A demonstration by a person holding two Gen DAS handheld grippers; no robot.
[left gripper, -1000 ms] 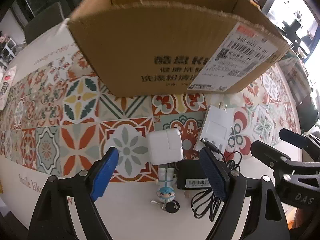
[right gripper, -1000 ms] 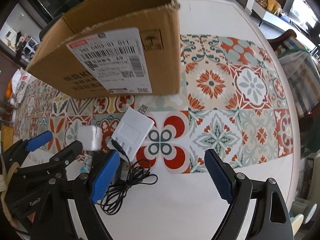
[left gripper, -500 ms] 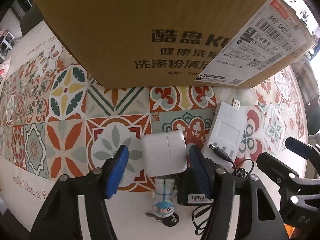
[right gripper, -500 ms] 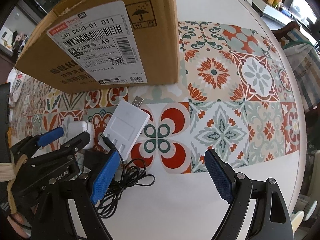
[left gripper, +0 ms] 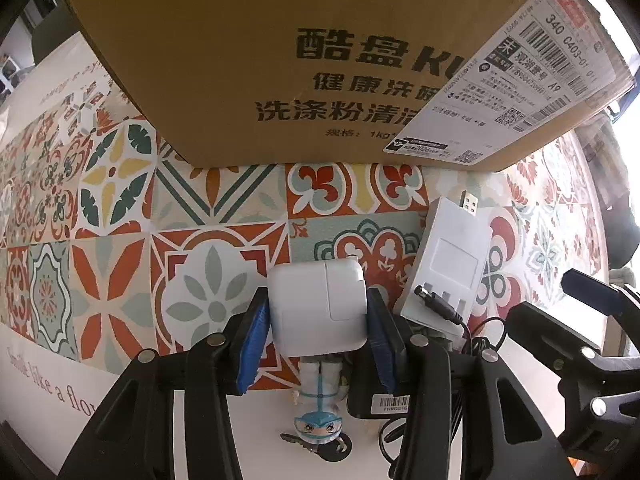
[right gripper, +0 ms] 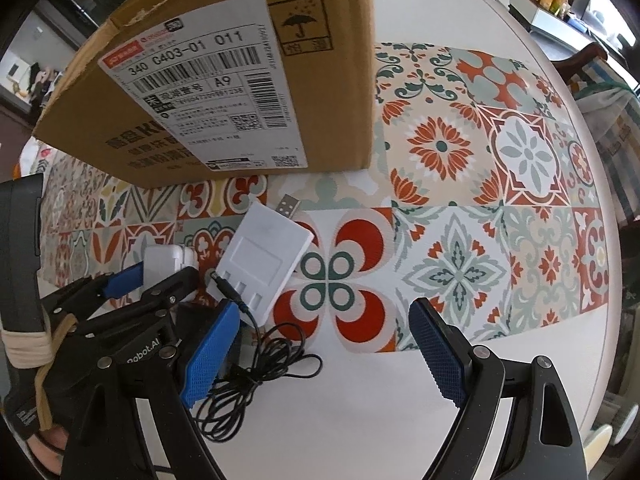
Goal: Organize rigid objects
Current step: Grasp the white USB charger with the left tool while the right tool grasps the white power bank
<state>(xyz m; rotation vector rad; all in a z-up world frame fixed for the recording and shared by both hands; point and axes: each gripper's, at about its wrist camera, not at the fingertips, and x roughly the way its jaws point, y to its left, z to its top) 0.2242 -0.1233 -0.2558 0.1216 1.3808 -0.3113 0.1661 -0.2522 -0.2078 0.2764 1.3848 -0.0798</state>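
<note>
My left gripper is shut on a white square charger, one blue pad against each side; it also shows in the right wrist view. A flat white battery charger with a USB plug lies just right of it, also in the right wrist view. A black adapter with a coiled black cable and a small figurine keychain lie under my left gripper. The cardboard box stands behind them. My right gripper is open and empty over the table, right of the cable.
A patterned tile mat covers the round white table. The box fills the far side in both views. My right gripper's fingers show at the right of the left wrist view. A chair stands beyond the table's right edge.
My left gripper moved forward and down around the white square charger and closed its jaws on it. My right gripper stayed open and shifted slightly toward the box.
</note>
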